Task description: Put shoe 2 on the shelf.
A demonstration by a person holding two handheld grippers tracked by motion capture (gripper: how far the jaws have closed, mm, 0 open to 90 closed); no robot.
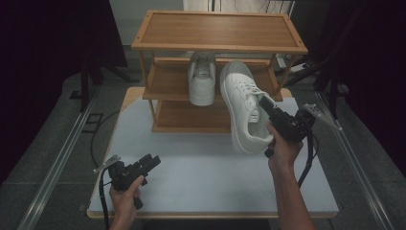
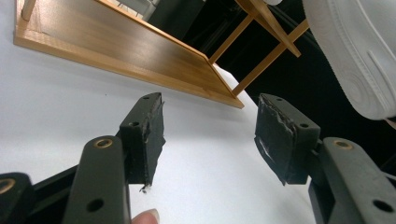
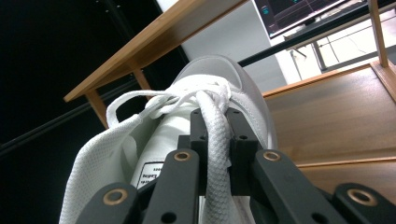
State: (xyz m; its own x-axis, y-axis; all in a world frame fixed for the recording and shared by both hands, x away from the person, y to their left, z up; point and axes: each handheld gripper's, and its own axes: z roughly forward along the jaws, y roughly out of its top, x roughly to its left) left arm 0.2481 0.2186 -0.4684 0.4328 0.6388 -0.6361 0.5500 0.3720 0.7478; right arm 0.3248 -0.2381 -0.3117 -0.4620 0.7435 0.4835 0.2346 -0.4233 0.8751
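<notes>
A white sneaker (image 1: 242, 103) hangs in the air in front of the wooden shoe rack (image 1: 218, 33), toe toward the middle shelf. My right gripper (image 1: 266, 106) is shut on its tongue and laces; in the right gripper view the jaws pinch the tongue (image 3: 217, 140) of the sneaker (image 3: 116, 154). A second white sneaker (image 1: 201, 79) stands on the middle shelf, heel toward me. My left gripper (image 1: 152, 162) rests low over the white table (image 1: 210, 172) at the front left, open with nothing between its pads (image 2: 149, 135). The held sneaker's sole (image 2: 359, 56) shows in the left gripper view.
The rack's bottom shelf (image 1: 191, 117) is bare, as is its top shelf. The bottom shelf's edge (image 2: 116, 51) lies ahead of the left gripper. Dark curtains and metal floor rails (image 1: 62, 158) flank the table. A monitor (image 3: 303, 9) stands behind the rack.
</notes>
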